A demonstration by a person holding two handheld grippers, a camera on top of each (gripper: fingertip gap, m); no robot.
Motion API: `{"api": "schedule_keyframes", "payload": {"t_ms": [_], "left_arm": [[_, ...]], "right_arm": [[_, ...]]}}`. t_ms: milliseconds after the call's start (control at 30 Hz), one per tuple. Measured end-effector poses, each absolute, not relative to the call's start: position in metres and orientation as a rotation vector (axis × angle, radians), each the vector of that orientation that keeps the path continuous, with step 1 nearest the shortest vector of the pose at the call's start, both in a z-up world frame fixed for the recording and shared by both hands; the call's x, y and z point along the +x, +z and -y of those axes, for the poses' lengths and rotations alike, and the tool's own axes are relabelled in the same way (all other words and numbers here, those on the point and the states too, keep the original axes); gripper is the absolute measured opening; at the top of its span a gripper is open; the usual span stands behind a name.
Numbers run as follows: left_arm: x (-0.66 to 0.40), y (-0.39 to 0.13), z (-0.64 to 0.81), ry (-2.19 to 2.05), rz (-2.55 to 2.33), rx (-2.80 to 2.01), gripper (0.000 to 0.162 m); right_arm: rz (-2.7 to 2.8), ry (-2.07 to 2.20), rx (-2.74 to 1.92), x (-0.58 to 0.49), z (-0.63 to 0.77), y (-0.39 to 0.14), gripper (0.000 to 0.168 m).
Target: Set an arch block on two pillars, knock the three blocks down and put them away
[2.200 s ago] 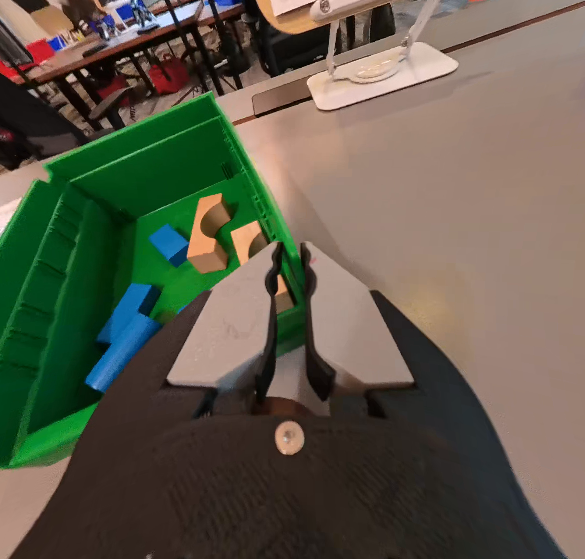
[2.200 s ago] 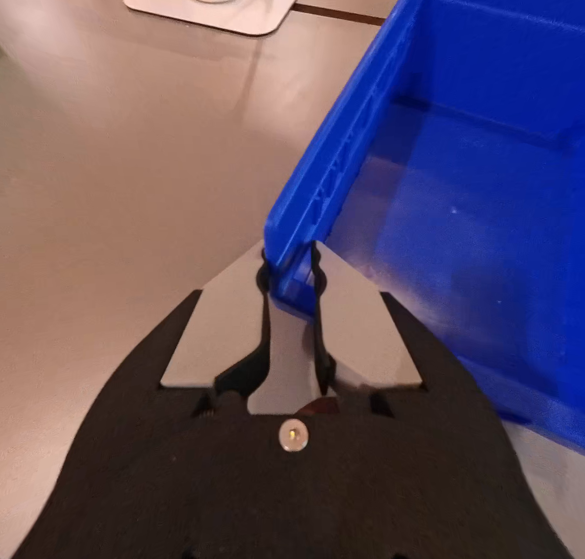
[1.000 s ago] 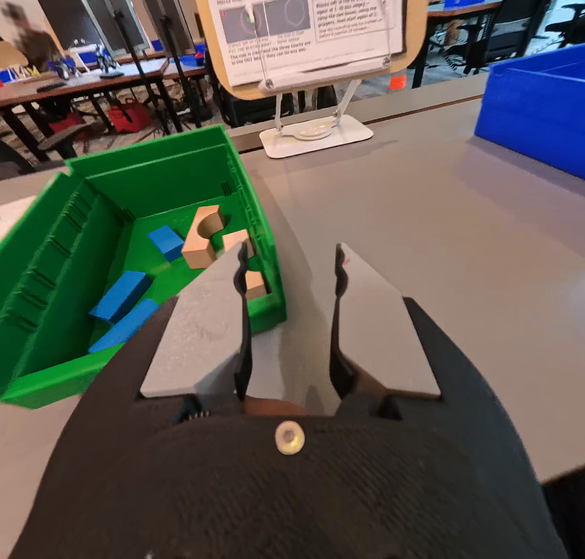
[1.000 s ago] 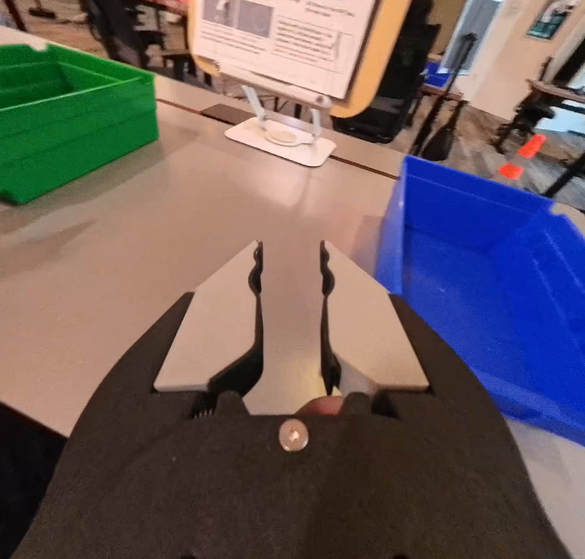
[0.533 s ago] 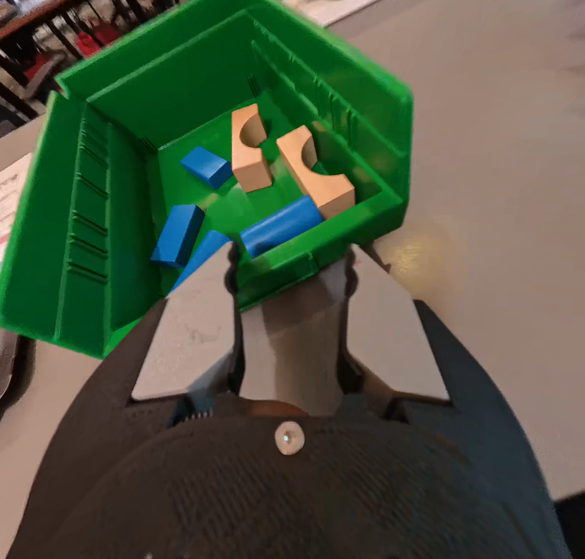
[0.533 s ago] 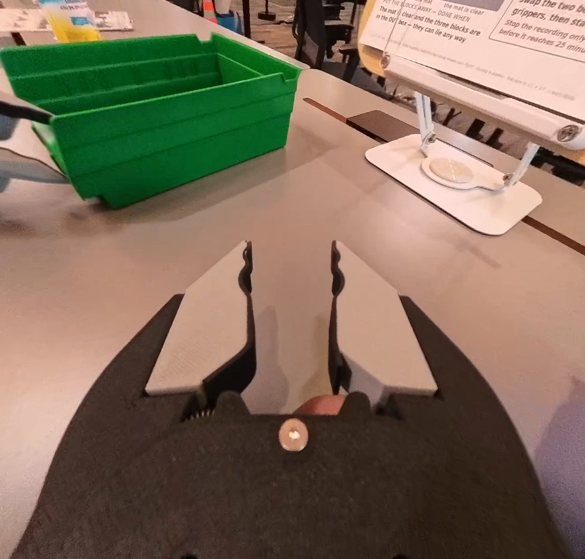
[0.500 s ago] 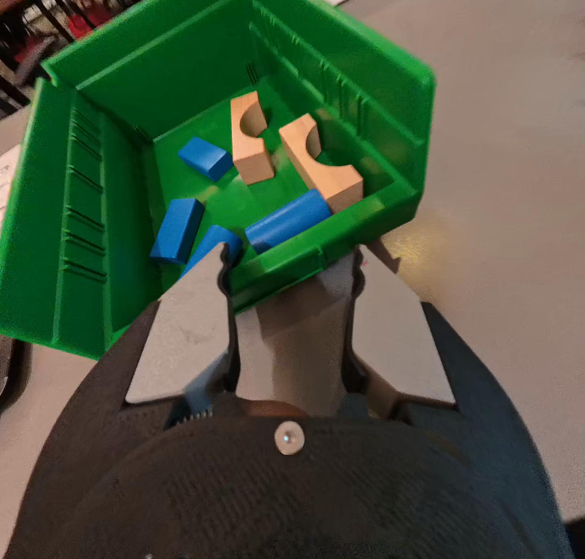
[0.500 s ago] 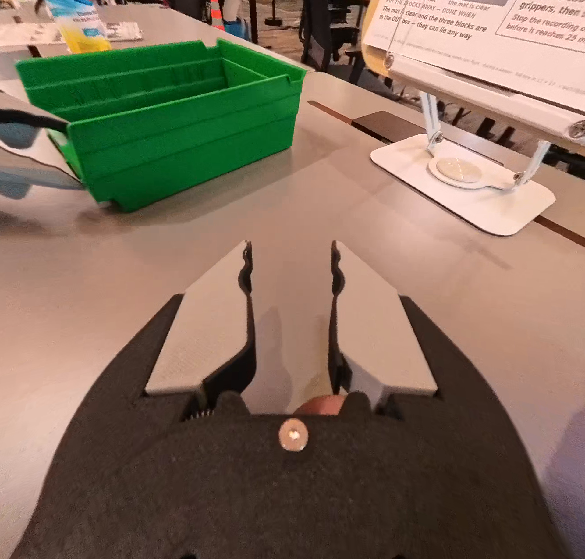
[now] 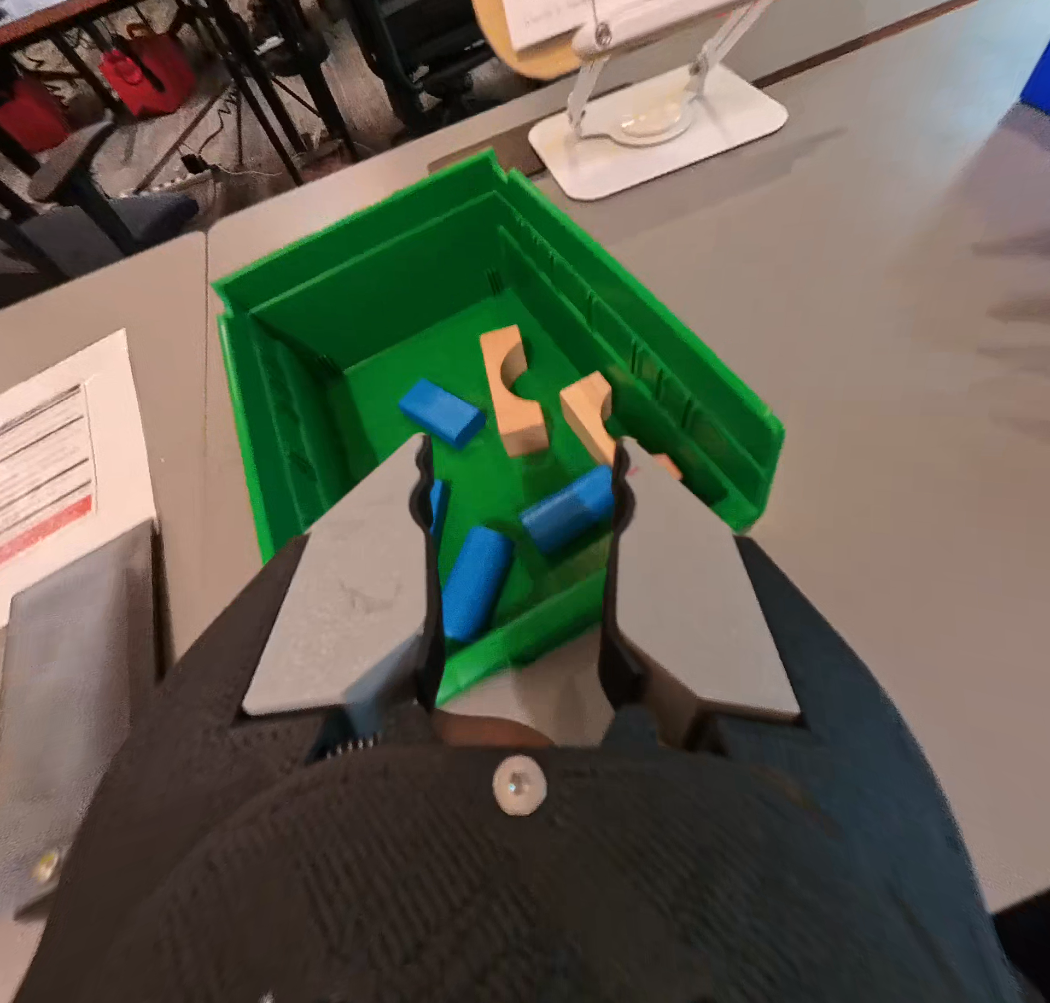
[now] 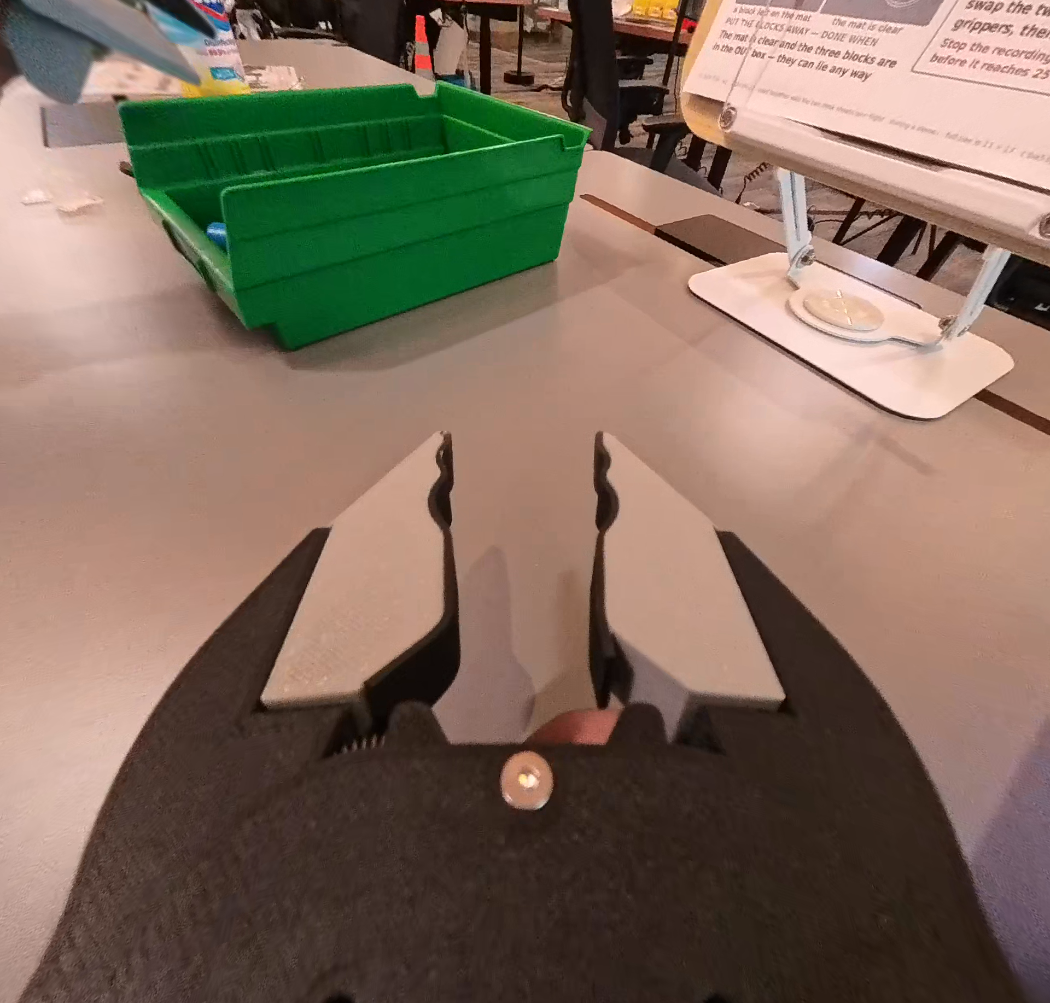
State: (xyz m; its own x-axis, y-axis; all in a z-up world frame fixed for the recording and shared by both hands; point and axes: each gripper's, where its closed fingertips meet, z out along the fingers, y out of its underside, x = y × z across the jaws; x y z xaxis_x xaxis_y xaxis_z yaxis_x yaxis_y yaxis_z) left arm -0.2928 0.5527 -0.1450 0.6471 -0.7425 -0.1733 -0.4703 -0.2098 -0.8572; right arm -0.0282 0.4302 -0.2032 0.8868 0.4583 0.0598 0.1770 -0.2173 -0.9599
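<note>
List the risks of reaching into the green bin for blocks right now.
1. The left gripper hovers open over the green bin; its low front wall could catch the jaws.
2. The blue cylinders lie loose and may roll away when nudged.
3. One wooden arch sits hard against the side wall, leaving little room for a jaw.

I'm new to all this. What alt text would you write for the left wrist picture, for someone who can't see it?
An open hand-held gripper hovers above a green bin on a grey table. The bin holds two wooden arch blocks and several blue blocks. Behind it stands a white document stand.
</note>
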Motion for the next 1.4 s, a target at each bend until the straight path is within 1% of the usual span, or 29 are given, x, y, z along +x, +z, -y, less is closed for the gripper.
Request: {"api": "schedule_keyframes", "payload": {"t_ms": [67,133,333,500,600,800,1000,1200,1300,1400], "left_arm": [[-0.278,-0.138,-0.570,-0.306,-0.991,-1.865,0.060],[-0.266,-0.143,-0.591,-0.246,-1.007,-1.901,0.060],[-0.244,-0.191,-0.624,-0.280,-0.985,-2.083,0.058],[-0.261,-0.196,-0.623,-0.267,-0.909,-2.078,0.055],[-0.283,-0.202,-0.614,-0.197,-0.960,-2.108,0.056],[-0.318,-0.216,-0.621,-0.045,-1.064,-2.206,0.054],[-0.322,-0.239,-0.634,0.049,-1.109,-2.299,0.055],[-0.329,-0.250,-0.643,0.261,-1.163,-2.327,0.057],[-0.329,-0.254,-0.646,0.301,-1.196,-2.355,0.057],[-0.332,-0.262,-0.649,0.346,-1.244,-2.413,0.062]], "right_arm": [[0.484,0.243,-1.795,-0.026,-0.431,-0.204,0.047],[0.484,0.199,-1.792,-0.022,-0.432,-0.204,0.047],[0.444,0.150,-1.814,-0.008,-0.436,-0.209,0.047],[0.417,0.156,-1.835,-0.001,-0.439,-0.213,0.048],[0.421,0.169,-1.855,-0.004,-0.441,-0.218,0.048],[0.460,0.132,-1.861,-0.009,-0.441,-0.221,0.048],[0.439,0.142,-1.861,-0.006,-0.441,-0.220,0.048],[0.415,0.172,-1.872,-0.004,-0.442,-0.221,0.048],[0.431,0.164,-1.876,-0.006,-0.442,-0.222,0.048],[0.440,0.156,-1.874,-0.007,-0.441,-0.222,0.048]]}}
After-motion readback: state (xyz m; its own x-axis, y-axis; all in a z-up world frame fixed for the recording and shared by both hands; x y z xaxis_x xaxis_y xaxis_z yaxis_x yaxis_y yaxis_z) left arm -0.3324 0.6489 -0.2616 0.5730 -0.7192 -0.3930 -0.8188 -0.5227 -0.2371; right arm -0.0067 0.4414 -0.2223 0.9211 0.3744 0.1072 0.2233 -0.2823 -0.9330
